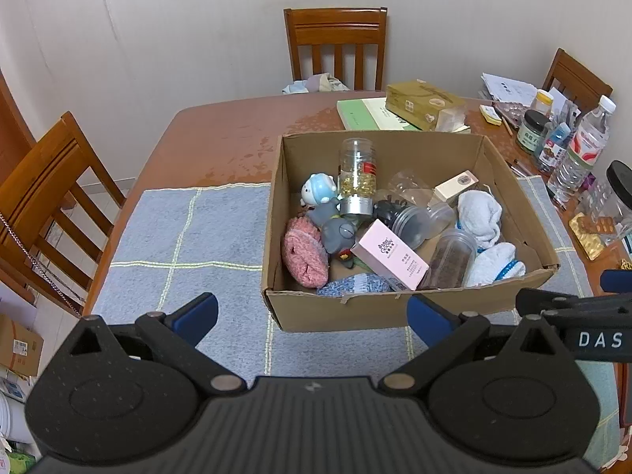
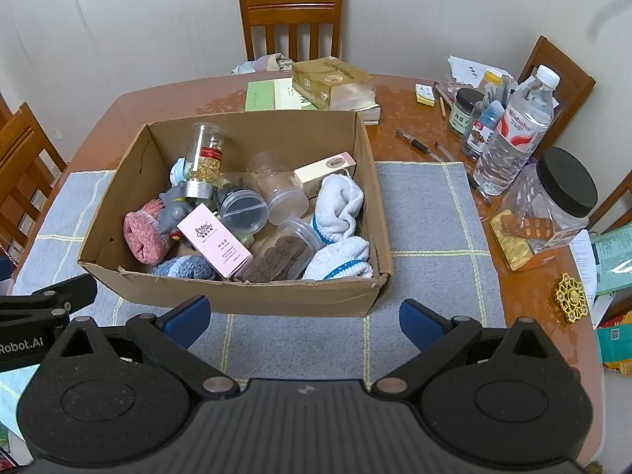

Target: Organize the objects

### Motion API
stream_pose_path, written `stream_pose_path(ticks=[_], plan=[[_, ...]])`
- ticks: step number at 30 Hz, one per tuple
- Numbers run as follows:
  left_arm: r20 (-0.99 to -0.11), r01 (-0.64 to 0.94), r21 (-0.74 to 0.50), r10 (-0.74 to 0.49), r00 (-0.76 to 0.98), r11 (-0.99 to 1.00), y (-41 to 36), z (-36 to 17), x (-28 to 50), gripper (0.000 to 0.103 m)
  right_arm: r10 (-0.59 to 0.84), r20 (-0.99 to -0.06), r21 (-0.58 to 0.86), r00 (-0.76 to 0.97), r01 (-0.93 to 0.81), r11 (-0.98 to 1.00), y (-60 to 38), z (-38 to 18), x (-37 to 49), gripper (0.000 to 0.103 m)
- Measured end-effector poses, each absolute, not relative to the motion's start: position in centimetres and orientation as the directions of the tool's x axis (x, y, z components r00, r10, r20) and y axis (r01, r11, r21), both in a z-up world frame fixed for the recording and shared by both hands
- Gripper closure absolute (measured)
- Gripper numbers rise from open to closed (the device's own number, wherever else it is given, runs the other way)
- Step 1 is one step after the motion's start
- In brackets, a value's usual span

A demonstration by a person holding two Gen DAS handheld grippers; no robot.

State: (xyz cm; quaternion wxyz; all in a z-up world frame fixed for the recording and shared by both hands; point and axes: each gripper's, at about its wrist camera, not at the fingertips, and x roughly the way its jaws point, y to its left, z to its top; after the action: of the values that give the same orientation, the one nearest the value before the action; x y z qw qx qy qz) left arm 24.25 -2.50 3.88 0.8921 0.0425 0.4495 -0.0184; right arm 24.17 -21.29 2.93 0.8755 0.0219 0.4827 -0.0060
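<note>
An open cardboard box (image 1: 395, 310) (image 2: 245, 296) stands on a grey checked mat (image 1: 189, 237) (image 2: 426, 213). It holds a pink carton (image 1: 389, 254) (image 2: 215, 239), a capsule bottle (image 1: 357, 175) (image 2: 203, 162), clear jars (image 2: 276, 187), white socks (image 1: 480, 213) (image 2: 339, 201), a pink cloth (image 1: 304, 252) (image 2: 142, 237), a grey toy (image 1: 335, 233) and a beige carton (image 1: 456, 185) (image 2: 326, 168). My left gripper (image 1: 312, 316) is open and empty before the box's front left. My right gripper (image 2: 304, 318) is open and empty at the box's front wall.
Wooden chairs stand at the far side (image 1: 335, 47) (image 2: 292, 23) and left (image 1: 51, 197). Books and a gold box (image 1: 422, 104) (image 2: 331, 81) lie behind the cardboard box. At the right are a water bottle (image 2: 517, 130), a black-lidded jar (image 2: 553, 205), pens and a gold ornament (image 2: 570, 296).
</note>
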Motion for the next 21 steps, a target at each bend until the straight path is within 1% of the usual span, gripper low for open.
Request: stream_pose_path(ticks=[21], plan=[[-0.805,0.075,0.059,0.003,0.593,0.995,-2.79,3.62,24.23,0.001,0.011,-0.845,0.033,0.535,0.031,0.999,-21.53,3.02,24.26,0.000]])
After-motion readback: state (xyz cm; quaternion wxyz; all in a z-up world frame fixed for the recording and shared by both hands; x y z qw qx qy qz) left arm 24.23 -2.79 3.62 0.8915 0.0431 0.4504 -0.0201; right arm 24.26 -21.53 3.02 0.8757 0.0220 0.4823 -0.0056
